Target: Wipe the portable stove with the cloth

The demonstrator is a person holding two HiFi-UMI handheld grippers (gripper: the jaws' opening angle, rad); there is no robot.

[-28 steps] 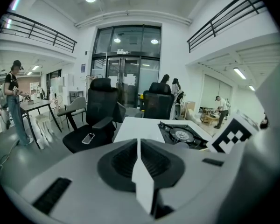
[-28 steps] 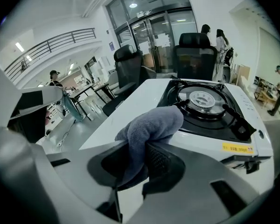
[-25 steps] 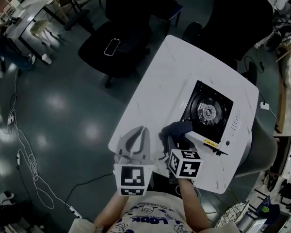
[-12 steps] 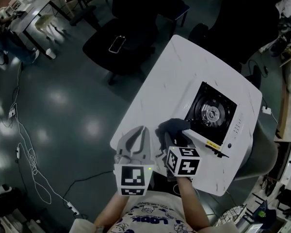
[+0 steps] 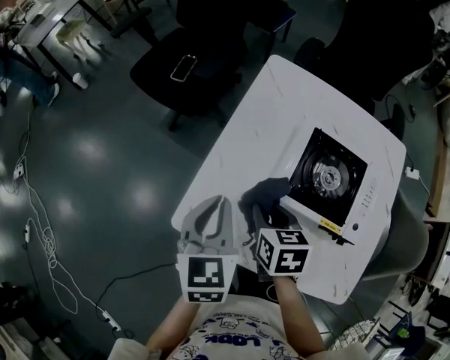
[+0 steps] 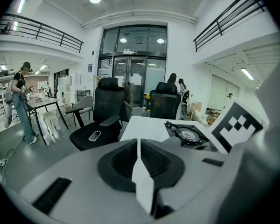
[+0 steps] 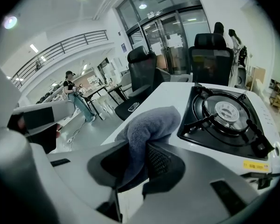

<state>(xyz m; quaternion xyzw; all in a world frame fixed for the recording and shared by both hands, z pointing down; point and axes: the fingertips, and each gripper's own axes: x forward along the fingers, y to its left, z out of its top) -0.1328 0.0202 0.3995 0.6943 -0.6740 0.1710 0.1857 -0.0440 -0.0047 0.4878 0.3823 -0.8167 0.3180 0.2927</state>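
Edging back a touch, the right gripper keeps the grey cloth pinched, bunched against the left edge of the portable stove on the white table. And the left gripper idles, jaws pressed together, empty. Wiping looks barely begun; next, sweep the cloth across the top. The yellow sticker carries print, probably a warning, too small to read.

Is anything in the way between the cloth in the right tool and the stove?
Nothing visible. The right tool is shut on the grey-blue terry cloth, whose free end lies right beside the white portable stove with its black burner top; no object stands between them.
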